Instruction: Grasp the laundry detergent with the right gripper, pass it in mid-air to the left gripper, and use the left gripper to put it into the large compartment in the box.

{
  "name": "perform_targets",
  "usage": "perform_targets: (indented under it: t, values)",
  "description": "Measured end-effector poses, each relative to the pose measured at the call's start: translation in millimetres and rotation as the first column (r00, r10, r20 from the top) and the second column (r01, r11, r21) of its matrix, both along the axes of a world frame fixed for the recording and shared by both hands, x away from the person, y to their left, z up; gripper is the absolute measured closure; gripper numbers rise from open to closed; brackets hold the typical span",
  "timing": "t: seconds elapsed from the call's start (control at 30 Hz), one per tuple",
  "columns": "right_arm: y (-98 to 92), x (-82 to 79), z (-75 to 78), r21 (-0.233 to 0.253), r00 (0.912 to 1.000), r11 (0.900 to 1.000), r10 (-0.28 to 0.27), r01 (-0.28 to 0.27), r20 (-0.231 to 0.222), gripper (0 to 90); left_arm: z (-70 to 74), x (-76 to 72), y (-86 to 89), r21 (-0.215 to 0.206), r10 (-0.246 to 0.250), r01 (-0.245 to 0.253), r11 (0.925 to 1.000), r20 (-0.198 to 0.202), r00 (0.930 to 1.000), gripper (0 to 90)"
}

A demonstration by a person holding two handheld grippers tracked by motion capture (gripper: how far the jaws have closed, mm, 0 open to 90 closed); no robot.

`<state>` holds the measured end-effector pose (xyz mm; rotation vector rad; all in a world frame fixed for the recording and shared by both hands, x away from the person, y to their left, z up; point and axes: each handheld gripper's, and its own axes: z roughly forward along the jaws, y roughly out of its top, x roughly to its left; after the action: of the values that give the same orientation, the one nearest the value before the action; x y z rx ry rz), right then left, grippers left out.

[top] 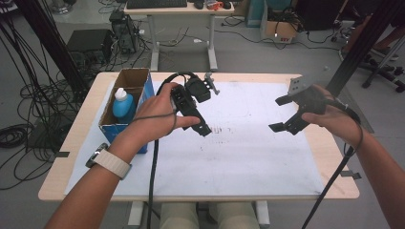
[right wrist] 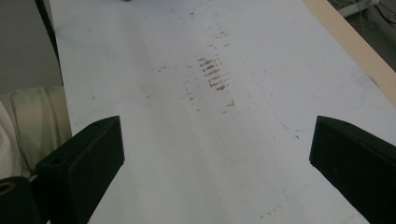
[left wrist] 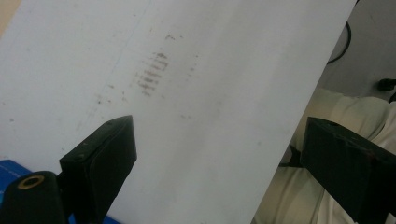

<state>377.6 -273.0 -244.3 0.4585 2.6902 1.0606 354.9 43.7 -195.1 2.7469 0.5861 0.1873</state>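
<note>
The blue bottle (top: 123, 106) with a white cap stood upright inside an open cardboard box (top: 143, 80), at the upper left of the high view, near the left edge of the worktop. The box was brown inside, blue on its outer wall, flaps open at the top. The left tool (top: 206, 110), nearest it, hung just right of the box, apart from it.
</note>
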Motion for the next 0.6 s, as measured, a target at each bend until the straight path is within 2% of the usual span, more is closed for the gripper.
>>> perform_targets:
  t: [0.03, 0.13, 0.2, 0.33, 0.37, 0.6]
  values:
    - [0.0, -2.4, 0.7, -0.006, 0.9995, 1.000, -0.023, 0.022, -0.021, 3.0, -0.2, 0.1, 0.1, 0.000, 0.001, -0.001, 1.0000, -0.001, 1.0000, 10.9]
    - [-0.5, -2.2, 2.0, -0.033, 0.9993, 0.999, -0.019, 0.018, -0.031, 3.0, -0.8, 0.2, 0.3, -0.001, 0.002, -0.002, 1.0000, -0.001, 1.0000, 10.9]
    - [0.4, -2.4, -0.4, -0.009, 0.9993, 1.000, -0.024, 0.024, -0.027, 3.0, -1.0, 0.1, 0.4, -0.002, 0.001, -0.001, 1.0000, 0.000, 1.0000, 10.9]
    - [-0.1, -1.9, -0.1, -0.032, 0.9994, 0.999, -0.017, 0.016, -0.031, 3.0, -1.2, 0.1, 0.5, -0.002, 0.002, -0.002, 1.0000, 0.000, 1.0000, 10.9]
    - [0.4, -2.4, -1.2, -0.014, 0.9992, 1.000, -0.025, 0.025, -0.031, 3.0, -1.4, 0.2, 0.6, -0.002, 0.003, -0.003, 1.0000, 0.000, 1.0000, 10.9]
    - [0.0, -1.4, -2.4, -0.006, 0.9997, 1.000, -0.013, 0.013, -0.020, 3.0, -3.1, 1.6, -0.1, 0.002, 0.010, -0.010, 0.9999, -0.006, 0.9999, 10.9]
